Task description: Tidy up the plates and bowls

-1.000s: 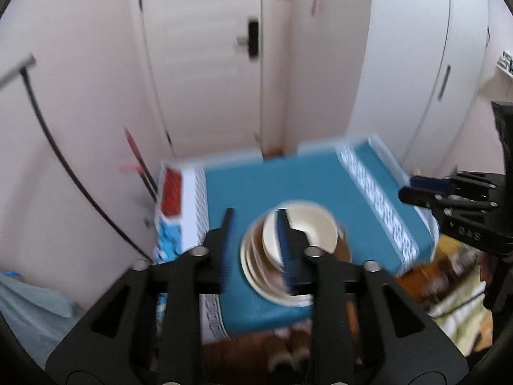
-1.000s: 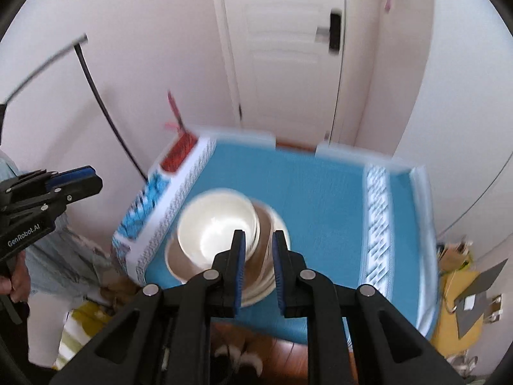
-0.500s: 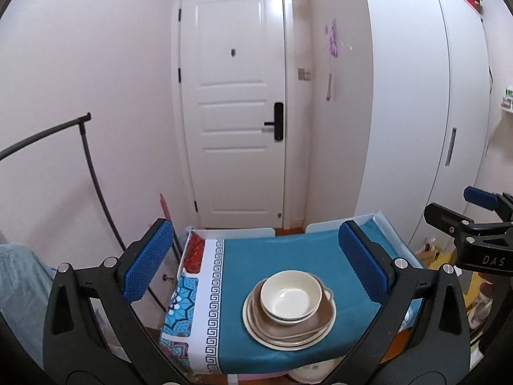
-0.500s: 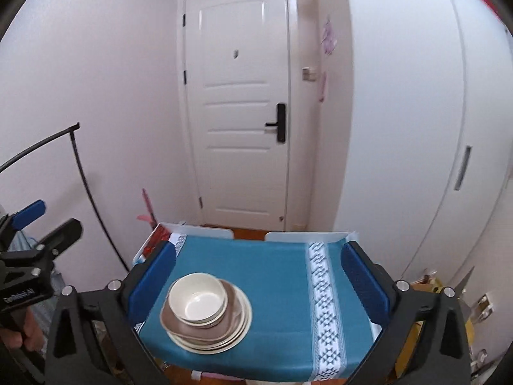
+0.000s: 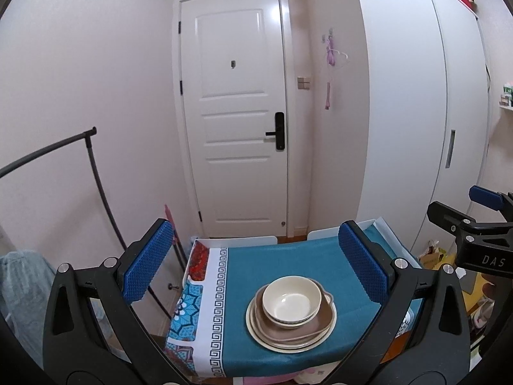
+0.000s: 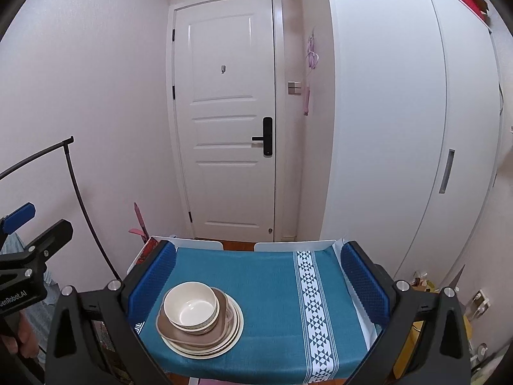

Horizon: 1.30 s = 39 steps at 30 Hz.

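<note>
Left wrist view: we see our left gripper (image 5: 253, 268) with its two blue pads (image 5: 146, 261) spread wide apart, holding nothing.
Right wrist view: we see our right gripper (image 6: 256, 284) spread wide too, with nothing between its fingers.
Bowl: a cream bowl (image 5: 291, 300) sits on top of the stack, just ahead of and below our left gripper.
Plates: a brown dish (image 5: 320, 325) lies under the bowl, and cream plates (image 5: 288, 346) lie under that.
Stack from the right: it sits near our right gripper's left finger, low between the fingers (image 6: 200, 320).
Worktop: the stack rests on a blue cloth (image 6: 272, 288) that covers the worktop.
Far ahead: a white door (image 5: 237, 122) stands past the worktop.
</note>
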Available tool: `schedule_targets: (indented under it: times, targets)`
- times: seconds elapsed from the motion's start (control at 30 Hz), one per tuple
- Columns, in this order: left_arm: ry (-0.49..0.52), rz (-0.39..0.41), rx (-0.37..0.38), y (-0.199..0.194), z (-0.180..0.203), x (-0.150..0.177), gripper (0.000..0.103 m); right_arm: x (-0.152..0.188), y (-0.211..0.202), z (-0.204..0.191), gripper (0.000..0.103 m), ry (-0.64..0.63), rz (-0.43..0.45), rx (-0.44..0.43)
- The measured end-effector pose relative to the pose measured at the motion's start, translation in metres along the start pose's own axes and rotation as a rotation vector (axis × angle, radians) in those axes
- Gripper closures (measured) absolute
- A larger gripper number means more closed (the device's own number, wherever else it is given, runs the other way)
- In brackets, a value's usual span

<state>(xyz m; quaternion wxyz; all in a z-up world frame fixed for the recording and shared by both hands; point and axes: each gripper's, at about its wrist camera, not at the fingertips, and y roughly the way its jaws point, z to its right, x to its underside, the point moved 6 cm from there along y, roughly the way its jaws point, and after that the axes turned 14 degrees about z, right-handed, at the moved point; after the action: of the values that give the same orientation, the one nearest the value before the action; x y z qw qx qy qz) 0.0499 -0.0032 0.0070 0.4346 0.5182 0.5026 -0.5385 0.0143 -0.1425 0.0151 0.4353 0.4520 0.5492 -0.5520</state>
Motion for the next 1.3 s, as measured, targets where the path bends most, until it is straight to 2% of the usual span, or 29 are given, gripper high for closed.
schedule_targets:
  times: [0.77, 1.3]
  targets:
    - [0.025, 0.017, -0.011, 0.0015, 0.0002, -0.0029, 0.0, -0.0016, 0.0004, 0.0001, 0.001, 0.001, 0.0, 0.011]
    - [0.036, 0.03, 0.008, 0.0017, -0.0014, -0.0049, 0.0, -0.003, 0.0009, -0.0028, 0.001, 0.005, 0.001, 0.028]
